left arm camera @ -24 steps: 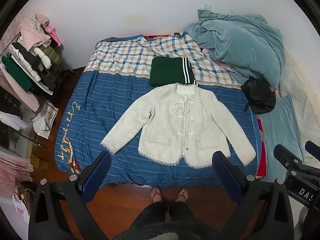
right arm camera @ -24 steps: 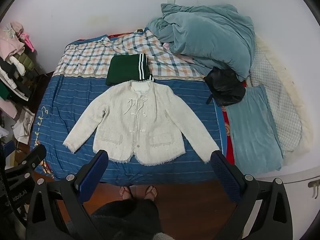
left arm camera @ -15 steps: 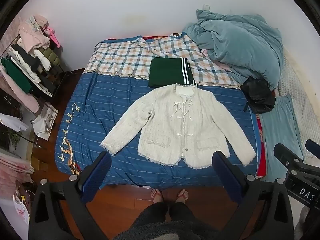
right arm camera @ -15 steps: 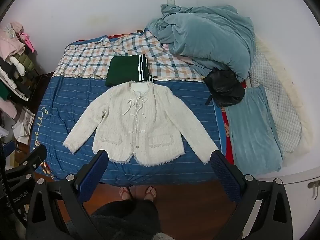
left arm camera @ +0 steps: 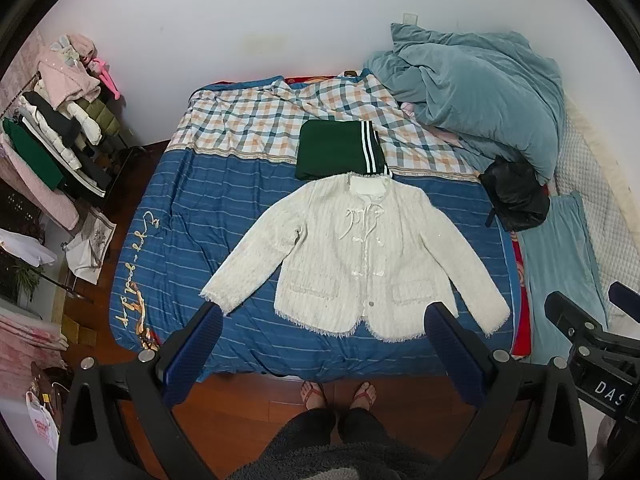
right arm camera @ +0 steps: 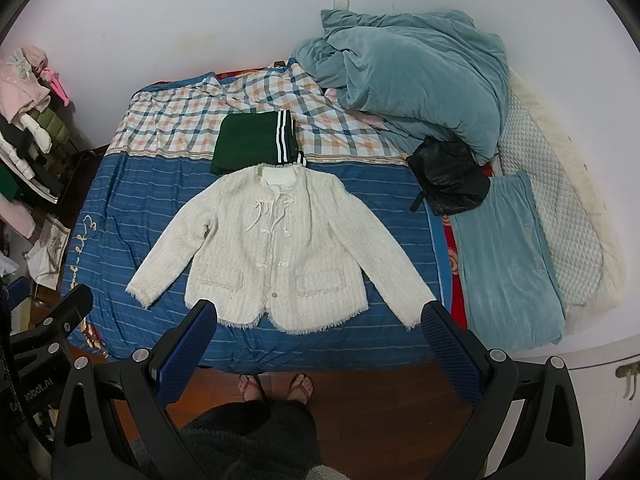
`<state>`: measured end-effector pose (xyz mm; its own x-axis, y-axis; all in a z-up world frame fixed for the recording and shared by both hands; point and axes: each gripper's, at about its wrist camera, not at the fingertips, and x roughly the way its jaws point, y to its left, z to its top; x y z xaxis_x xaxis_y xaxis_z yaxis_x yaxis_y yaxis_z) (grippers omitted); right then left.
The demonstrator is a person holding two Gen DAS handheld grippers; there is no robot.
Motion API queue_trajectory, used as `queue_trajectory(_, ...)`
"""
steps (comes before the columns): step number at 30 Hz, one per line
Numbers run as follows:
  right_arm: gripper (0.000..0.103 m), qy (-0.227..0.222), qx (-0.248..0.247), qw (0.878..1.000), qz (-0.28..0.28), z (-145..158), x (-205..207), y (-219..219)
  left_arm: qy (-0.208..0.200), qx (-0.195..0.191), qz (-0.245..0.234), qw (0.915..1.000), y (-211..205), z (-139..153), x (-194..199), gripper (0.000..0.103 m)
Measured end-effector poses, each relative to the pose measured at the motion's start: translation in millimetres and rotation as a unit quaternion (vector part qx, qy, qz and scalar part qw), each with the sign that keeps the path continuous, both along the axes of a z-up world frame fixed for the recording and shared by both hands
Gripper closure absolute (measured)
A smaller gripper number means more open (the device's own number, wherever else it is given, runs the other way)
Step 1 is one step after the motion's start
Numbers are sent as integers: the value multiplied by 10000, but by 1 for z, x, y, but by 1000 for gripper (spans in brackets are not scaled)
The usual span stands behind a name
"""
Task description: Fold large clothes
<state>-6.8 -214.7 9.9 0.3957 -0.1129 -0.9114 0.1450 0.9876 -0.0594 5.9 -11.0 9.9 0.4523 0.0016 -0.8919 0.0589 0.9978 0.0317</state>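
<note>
Almost nothing has shifted since the earlier frames: both grippers, left gripper [left arm camera: 322, 334] and right gripper [right arm camera: 318, 330], hover with fingers spread empty above the cream tweed jacket [left arm camera: 360, 256], laid flat on the blue striped bed [left arm camera: 192, 216] for folding.

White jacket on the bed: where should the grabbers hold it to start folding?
Probably a cuff each, coming down from the foot of the bed. The white jacket lies flat, front up, sleeves spread, so the left gripper suits the picture-left cuff and the right gripper the other.
</note>
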Motion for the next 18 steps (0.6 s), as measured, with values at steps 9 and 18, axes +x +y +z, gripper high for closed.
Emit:
queue_trajectory(9,0,0,-8,10000,-5,2,0,-3,-47,7,-12,10000,-1,3,1,0)
queue_trajectory(18,0,-9,-13,10000,7,3,2,-5,-67,9,-27,10000,-5,6,3,0)
